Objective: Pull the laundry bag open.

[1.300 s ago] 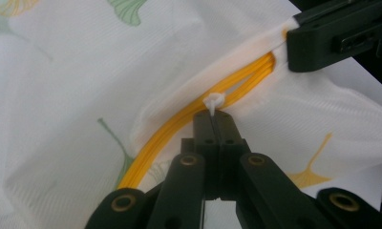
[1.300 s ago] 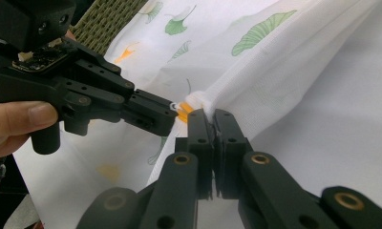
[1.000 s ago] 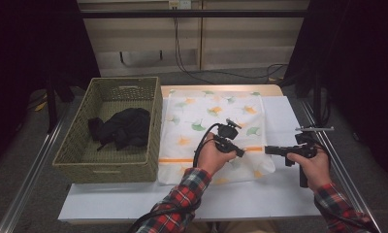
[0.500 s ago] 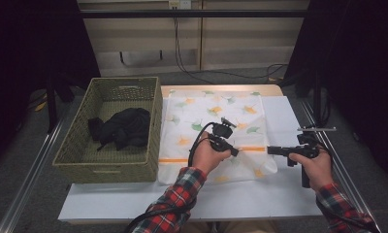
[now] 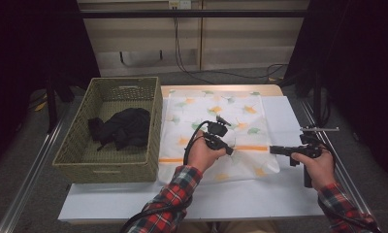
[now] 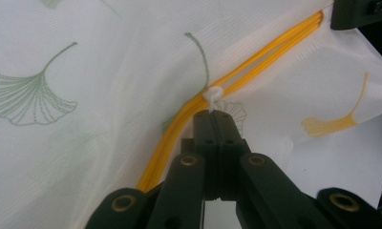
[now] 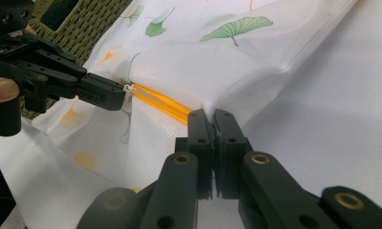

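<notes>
On the tabletop [image 5: 289, 194], beside the wicker basket [image 5: 75, 150], lies the leaf-printed bag [image 5: 216, 109], its white zipper pull [image 6: 213, 94] clamped in the left gripper [image 6: 212, 114] and its edge by the orange zipper [image 7: 163, 102] pinched in the right gripper [image 7: 212, 114].

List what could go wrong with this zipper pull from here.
1. The left gripper pinches only the tip of the small white zipper tab; it may slip out.
2. The right gripper clamps a thin fold of the laundry bag at the orange zipper's end; pulling could tear free or bunch the fabric.
</notes>
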{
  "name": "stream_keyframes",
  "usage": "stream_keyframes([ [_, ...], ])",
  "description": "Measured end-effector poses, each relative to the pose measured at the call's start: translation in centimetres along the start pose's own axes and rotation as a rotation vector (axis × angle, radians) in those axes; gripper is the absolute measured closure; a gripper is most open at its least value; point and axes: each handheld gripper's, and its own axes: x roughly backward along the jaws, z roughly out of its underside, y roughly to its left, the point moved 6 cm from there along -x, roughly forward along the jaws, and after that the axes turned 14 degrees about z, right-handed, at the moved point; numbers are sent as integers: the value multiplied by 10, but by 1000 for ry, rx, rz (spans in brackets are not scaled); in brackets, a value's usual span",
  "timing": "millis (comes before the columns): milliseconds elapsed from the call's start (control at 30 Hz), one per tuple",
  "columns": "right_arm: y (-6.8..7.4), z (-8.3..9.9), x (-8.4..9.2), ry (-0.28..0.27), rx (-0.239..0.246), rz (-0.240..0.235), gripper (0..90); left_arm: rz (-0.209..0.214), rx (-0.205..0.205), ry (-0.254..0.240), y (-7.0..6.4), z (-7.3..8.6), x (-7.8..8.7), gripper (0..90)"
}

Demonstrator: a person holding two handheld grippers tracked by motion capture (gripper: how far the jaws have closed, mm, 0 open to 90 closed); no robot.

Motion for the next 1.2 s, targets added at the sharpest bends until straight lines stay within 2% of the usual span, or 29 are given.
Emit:
stream_keyframes([
  [133, 0, 0, -1, 0, -2, 4, 876, -5, -9, 13, 1, 1, 3, 900],
  [500, -2, 0, -1, -8, 0, 19, 876, 5, 20, 3, 2, 3, 7, 900],
  [667, -4, 0, -1, -10, 2, 31, 876, 5, 29, 14, 4, 5, 9, 900],
  [700, -4, 0, -1, -10, -3, 29, 876, -5, 24, 21, 5, 6, 11, 900],
  [800, -5, 0, 0, -6, -7, 26, 876, 10, 32, 12, 5, 6, 13, 900],
  [1000, -4, -1, -1, -10, -2, 30, 876, 6, 35, 19, 6, 7, 14, 900],
  [1067, -5, 0, -1, -7, 0, 35, 876, -8, 40, 16, 7, 8, 15, 900],
  [1133, -5, 0, -1, -7, -4, 32, 877, 13, 43, 16, 8, 9, 16, 900],
  [1167, -6, 0, -1, -7, -4, 32, 876, 4, 42, 24, 8, 10, 17, 900],
  [1200, -6, 0, -1, -4, -3, 34, 876, 8, 41, 9, 8, 10, 17, 900],
])
